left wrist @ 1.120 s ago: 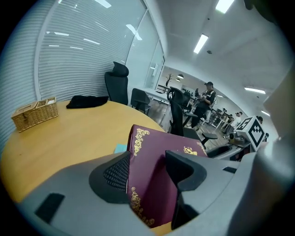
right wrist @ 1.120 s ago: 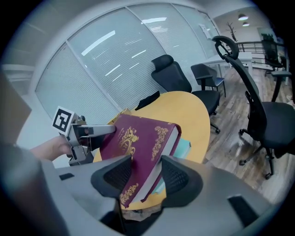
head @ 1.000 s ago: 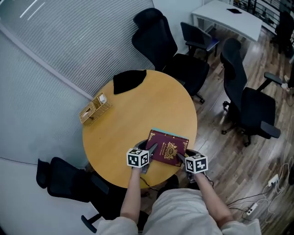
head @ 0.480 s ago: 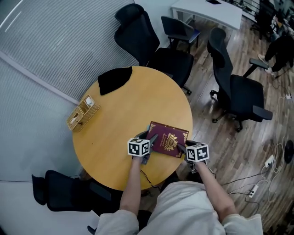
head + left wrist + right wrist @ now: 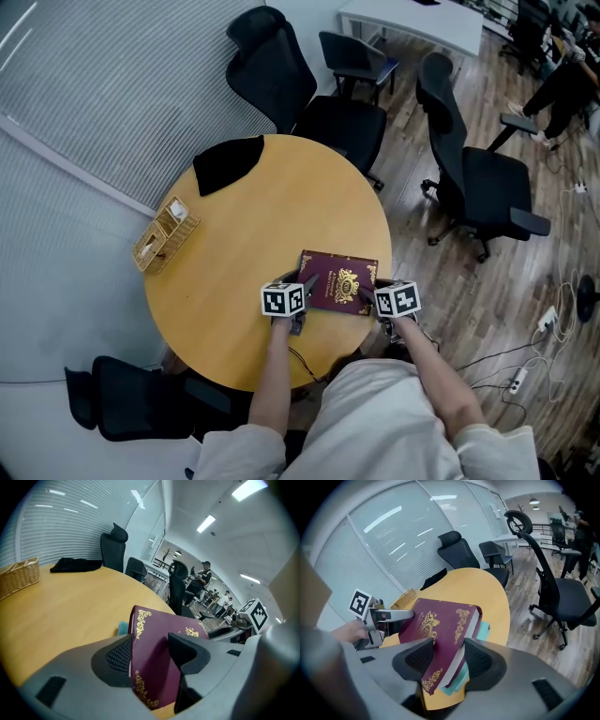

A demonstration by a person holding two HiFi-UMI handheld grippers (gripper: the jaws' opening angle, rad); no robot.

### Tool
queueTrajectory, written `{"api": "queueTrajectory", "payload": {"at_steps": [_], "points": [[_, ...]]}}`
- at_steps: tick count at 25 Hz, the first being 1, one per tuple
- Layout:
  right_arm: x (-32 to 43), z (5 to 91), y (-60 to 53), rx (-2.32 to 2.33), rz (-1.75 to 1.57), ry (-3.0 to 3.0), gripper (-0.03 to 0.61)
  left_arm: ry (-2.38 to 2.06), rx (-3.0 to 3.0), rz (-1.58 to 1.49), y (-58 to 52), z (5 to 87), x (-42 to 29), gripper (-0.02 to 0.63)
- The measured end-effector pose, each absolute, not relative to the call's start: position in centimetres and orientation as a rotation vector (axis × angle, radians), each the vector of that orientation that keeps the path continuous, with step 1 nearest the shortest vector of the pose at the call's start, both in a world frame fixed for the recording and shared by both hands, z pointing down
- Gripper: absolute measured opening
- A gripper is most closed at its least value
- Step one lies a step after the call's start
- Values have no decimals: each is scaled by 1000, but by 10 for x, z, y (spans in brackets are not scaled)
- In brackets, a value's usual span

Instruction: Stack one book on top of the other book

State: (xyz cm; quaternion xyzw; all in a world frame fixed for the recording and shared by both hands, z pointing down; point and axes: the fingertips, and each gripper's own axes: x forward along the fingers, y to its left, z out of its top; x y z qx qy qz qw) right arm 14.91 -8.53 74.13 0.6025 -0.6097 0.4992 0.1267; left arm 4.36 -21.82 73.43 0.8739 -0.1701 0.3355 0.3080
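A maroon book (image 5: 338,280) with gold ornament sits near the front edge of the round wooden table (image 5: 253,225), held from both short sides. My left gripper (image 5: 306,285) is shut on its left end, jaws above and below the cover (image 5: 154,663). At the book's right end my right gripper (image 5: 367,294) is shut on the book as well (image 5: 440,630). A teal book (image 5: 483,631) lies directly beneath, only slivers peeking out; its corner (image 5: 123,628) shows in the left gripper view. The maroon book looks slightly tilted over it.
A wicker basket (image 5: 157,236) stands at the table's left edge and a black cloth (image 5: 225,161) lies at the far side. Black office chairs (image 5: 487,183) (image 5: 309,89) ring the table, another (image 5: 122,408) at the near left. Cables lie on the wood floor at right.
Both grippers have come down with the maroon book. The teal edge that showed beyond the book's far side is now covered in the head view.
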Motion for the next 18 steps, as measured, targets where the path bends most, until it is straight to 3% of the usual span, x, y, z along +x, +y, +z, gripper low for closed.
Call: {"api": "queueTrajectory", "payload": {"at_steps": [18], "points": [[149, 753, -85, 1789, 1494, -1765, 212, -447, 2280, 921, -217, 749, 40, 241]]}}
